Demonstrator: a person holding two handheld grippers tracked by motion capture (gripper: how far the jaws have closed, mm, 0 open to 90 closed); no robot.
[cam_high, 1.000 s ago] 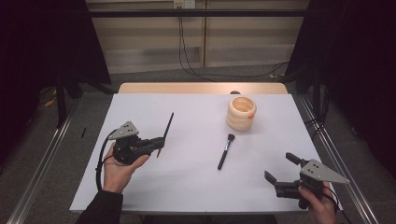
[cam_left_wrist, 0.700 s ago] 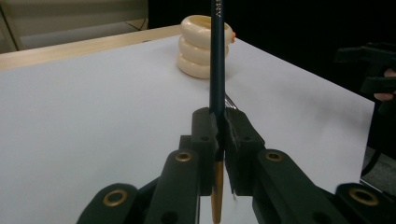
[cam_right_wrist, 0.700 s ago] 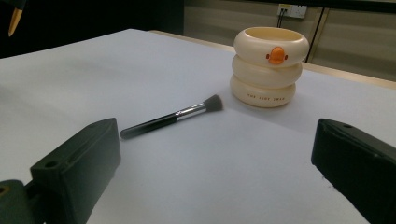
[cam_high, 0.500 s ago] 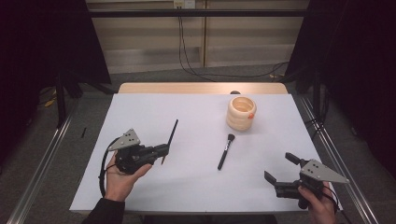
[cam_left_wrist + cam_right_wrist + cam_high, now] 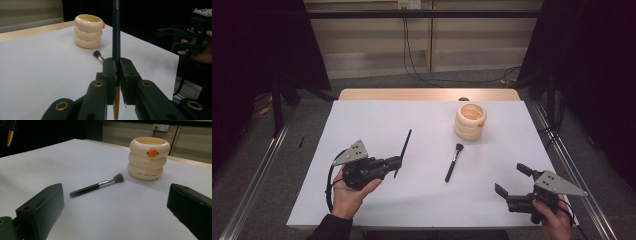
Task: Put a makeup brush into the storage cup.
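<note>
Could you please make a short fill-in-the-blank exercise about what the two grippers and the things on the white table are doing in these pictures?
1. The left gripper is shut on a thin dark ____.
2. The makeup brush lies on the table, between the two ____.
3. The jaws of the right gripper stand ____.
4. The cream holder looks like ____ stacked rings.

Missing words: paintbrush; grippers; open; three
</note>
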